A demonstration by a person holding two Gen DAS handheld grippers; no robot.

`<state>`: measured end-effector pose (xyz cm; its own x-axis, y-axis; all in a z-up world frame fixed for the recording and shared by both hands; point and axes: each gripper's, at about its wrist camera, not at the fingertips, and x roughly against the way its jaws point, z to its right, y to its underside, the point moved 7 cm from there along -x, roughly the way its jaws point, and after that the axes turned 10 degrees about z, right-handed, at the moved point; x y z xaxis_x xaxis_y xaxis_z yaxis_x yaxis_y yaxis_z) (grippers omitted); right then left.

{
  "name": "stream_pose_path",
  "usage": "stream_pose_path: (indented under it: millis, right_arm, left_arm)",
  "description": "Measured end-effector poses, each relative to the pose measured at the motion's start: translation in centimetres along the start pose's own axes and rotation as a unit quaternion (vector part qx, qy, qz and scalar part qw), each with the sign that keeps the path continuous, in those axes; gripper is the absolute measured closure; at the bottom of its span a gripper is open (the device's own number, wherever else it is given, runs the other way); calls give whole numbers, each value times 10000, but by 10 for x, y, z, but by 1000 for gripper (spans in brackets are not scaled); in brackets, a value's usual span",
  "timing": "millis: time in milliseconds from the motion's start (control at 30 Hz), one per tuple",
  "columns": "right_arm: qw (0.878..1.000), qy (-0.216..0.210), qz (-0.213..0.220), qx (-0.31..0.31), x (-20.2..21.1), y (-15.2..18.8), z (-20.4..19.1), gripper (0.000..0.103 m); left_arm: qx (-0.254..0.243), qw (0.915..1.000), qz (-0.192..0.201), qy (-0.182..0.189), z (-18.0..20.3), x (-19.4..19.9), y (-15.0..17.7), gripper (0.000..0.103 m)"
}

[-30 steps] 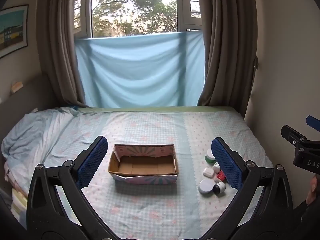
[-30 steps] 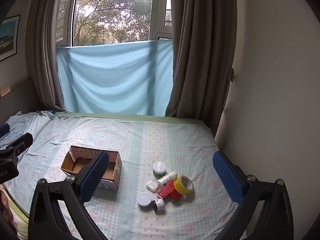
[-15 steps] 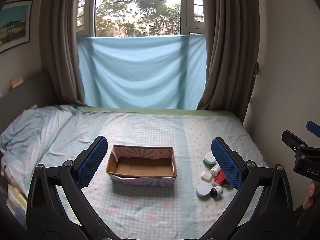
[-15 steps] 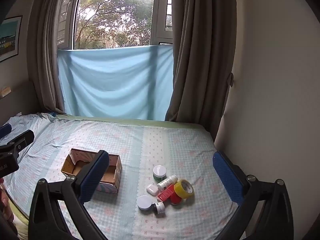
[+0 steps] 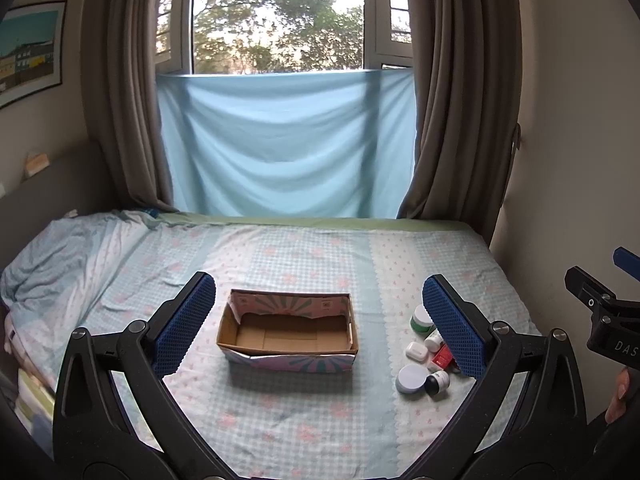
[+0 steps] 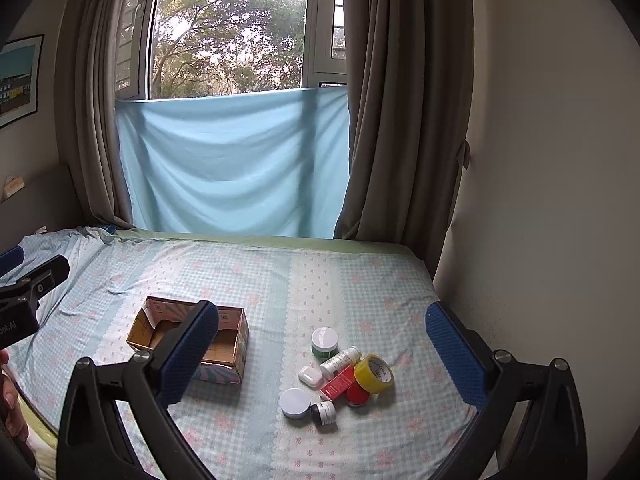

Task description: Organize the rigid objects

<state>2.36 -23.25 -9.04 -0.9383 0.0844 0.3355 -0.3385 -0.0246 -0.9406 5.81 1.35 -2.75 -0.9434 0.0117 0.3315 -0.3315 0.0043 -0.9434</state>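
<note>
An empty open cardboard box (image 5: 287,334) (image 6: 192,338) sits on the bed. To its right lies a cluster of small items: a green jar with white lid (image 6: 324,342), a white bottle (image 6: 340,360), a yellow tape roll (image 6: 374,374), a red box (image 6: 338,384), a white earbud case (image 6: 311,377), a round white tin (image 6: 295,402) and a small black jar (image 6: 323,412). My left gripper (image 5: 316,328) is open, held above the bed in front of the box. My right gripper (image 6: 322,354) is open and empty, held above the cluster.
The bed (image 5: 320,256) has a blue checked sheet, with a rumpled duvet (image 5: 60,256) at the left. A wall (image 6: 540,200) borders the bed on the right. Curtains and a blue cloth (image 5: 286,144) hang at the far window.
Both views have shifted slightly: the box and items sit a little lower and closer in frame. Both grippers stay open; nothing on the bed has moved.
</note>
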Motion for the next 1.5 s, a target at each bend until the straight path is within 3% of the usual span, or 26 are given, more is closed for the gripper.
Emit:
stream_pose_path:
  millis: [1500]
  right_arm:
    - [10000, -15, -26, -50, 0, -4, -2, 0]
  left_arm:
    - [-68, 10000, -40, 58, 3, -7, -1, 0]
